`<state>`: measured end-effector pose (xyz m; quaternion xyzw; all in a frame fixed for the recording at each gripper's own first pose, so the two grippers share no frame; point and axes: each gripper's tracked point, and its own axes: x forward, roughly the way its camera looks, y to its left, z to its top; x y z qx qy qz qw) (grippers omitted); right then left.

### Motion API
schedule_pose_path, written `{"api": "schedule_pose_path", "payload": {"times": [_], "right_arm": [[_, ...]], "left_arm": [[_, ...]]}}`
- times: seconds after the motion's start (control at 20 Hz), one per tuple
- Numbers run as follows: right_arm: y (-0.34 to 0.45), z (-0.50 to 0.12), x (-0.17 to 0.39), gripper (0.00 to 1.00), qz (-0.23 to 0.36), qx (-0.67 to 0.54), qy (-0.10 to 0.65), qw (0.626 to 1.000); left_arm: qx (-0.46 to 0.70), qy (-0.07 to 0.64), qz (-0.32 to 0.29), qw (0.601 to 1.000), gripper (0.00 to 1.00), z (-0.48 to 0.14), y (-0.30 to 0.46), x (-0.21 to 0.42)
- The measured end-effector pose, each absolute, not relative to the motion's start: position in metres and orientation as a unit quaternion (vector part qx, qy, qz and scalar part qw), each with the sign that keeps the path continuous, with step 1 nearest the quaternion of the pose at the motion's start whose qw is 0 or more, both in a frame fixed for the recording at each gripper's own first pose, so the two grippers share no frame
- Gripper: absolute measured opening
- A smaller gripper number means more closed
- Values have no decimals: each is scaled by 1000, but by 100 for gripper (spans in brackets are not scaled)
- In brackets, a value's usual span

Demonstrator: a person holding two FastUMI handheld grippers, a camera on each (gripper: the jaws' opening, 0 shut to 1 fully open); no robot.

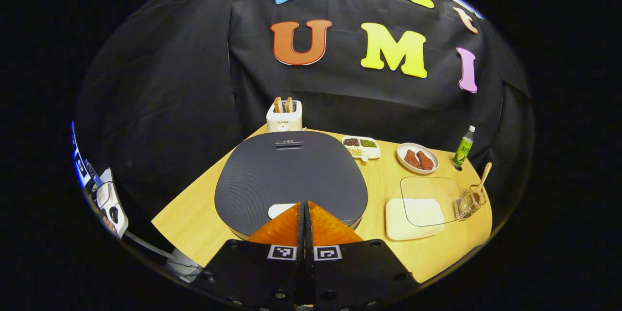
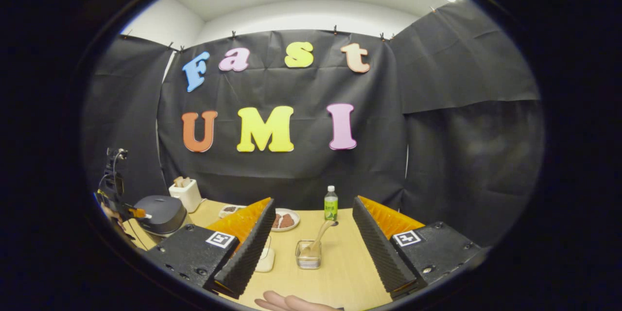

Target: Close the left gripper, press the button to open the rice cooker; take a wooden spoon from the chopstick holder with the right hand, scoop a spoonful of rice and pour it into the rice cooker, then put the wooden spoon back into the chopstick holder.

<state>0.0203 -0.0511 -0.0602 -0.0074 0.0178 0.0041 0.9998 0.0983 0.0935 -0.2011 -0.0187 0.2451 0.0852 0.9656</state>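
At lower centre of the left gripper view, I hold the left gripper (image 1: 305, 206), jaws pressed together, over the rice cooker (image 1: 290, 175) button (image 1: 281, 210); lid down. Next: press. Right gripper (image 2: 311, 248) jaws spread toward the wooden spoon (image 2: 320, 238).

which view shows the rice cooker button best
The left gripper view: the rice cooker sits close, its lid seen from above, the white button just beyond the shut jaws. In the right gripper view the cooker is small and far left, its button unclear.
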Motion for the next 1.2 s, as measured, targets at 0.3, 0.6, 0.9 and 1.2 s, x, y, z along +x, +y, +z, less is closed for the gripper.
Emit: {"api": "schedule_pose_path", "payload": {"times": [0.3, 0.6, 0.9, 1.2], "right_arm": [[-54, -71, 21, 100, 5, -11, 24, 1000], [-54, -74, 24, 100, 5, -12, 27, 1000], [-59, -76, 25, 100, 1, -7, 33, 999], [-55, -75, 26, 99, 2, -10, 26, 1000]], "left_arm": [[-49, 261, 74, 961, 0, -208, 90, 96], [-72, 250, 92, 961, 0, -207, 105, 101], [-74, 256, 89, 960, 0, -216, 102, 98], [-113, 271, 109, 950, 1, -198, 99, 100]]}}
